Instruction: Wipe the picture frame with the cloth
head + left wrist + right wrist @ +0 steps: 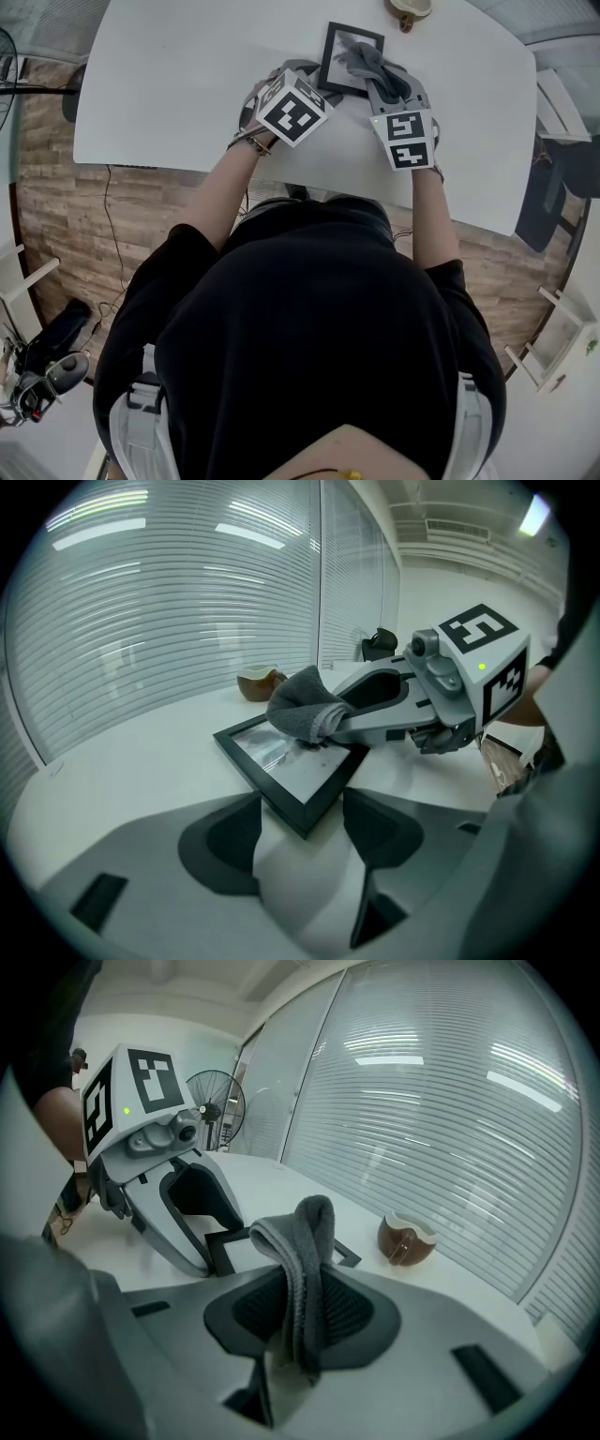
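The right claw (302,1283) is clamped shut on the cloth (314,1218). A grey fold stands up between its jaws and more of it hangs down past the pads. Just ahead of its tips lies the picture frame (272,761), flat on the white table (169,84). The bunched end of the cloth rests on the glass toward the frame's far side. The right claw's body reaches in over the frame's right edge.

The left claw (302,794) sits close beside the right one, on its left. Its jaws are spread apart and the near corner of the frame lies between them. Each tip stands right against one black edge of that corner, though no view shows whether they press on it. Nothing else is between these jaws. From the right claw, one long grey finger of the left claw leans across the near left part of the frame and hides some of it.

Beyond the frame, ahead and to the right of the right claw, a brown cup (406,1238) with a pale inside stands on the table, apart from frame and cloth. The table between the claws and the cup is bare. Behind the table runs a wall of slatted blinds (450,1101). A standing fan (214,1105) is on the floor farther off, past the left claw.
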Tool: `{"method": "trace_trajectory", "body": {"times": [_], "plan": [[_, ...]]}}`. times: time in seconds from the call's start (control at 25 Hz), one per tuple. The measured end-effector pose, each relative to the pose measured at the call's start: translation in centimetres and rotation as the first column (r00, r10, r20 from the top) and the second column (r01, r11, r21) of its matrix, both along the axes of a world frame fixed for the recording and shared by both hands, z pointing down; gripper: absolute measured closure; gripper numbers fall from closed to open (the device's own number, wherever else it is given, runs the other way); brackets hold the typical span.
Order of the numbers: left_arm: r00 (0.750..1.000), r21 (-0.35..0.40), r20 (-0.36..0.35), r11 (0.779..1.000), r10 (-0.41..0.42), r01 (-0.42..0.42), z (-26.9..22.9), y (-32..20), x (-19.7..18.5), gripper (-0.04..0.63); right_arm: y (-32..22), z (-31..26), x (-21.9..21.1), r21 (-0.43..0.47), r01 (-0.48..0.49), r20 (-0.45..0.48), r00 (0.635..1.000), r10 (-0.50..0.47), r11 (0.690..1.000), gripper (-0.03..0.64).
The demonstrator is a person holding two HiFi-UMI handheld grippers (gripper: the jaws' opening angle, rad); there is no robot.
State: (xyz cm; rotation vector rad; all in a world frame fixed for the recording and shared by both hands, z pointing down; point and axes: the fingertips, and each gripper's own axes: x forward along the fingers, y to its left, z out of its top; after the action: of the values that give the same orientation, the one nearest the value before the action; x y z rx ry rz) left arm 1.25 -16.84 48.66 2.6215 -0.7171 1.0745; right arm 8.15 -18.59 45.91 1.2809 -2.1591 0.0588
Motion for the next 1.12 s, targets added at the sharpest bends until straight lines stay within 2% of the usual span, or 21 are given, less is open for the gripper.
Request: {"method": "trace_trajectory", "body": {"times": [1.12], "plan": [[1.0,0.003,0.0,1.0,0.0,0.0,-0.1,0.0,0.0,0.308,2.0,-0.1,-0.2,-0.013,-0.004,0.033,0.999,0.004,1.0,0.52]]}}
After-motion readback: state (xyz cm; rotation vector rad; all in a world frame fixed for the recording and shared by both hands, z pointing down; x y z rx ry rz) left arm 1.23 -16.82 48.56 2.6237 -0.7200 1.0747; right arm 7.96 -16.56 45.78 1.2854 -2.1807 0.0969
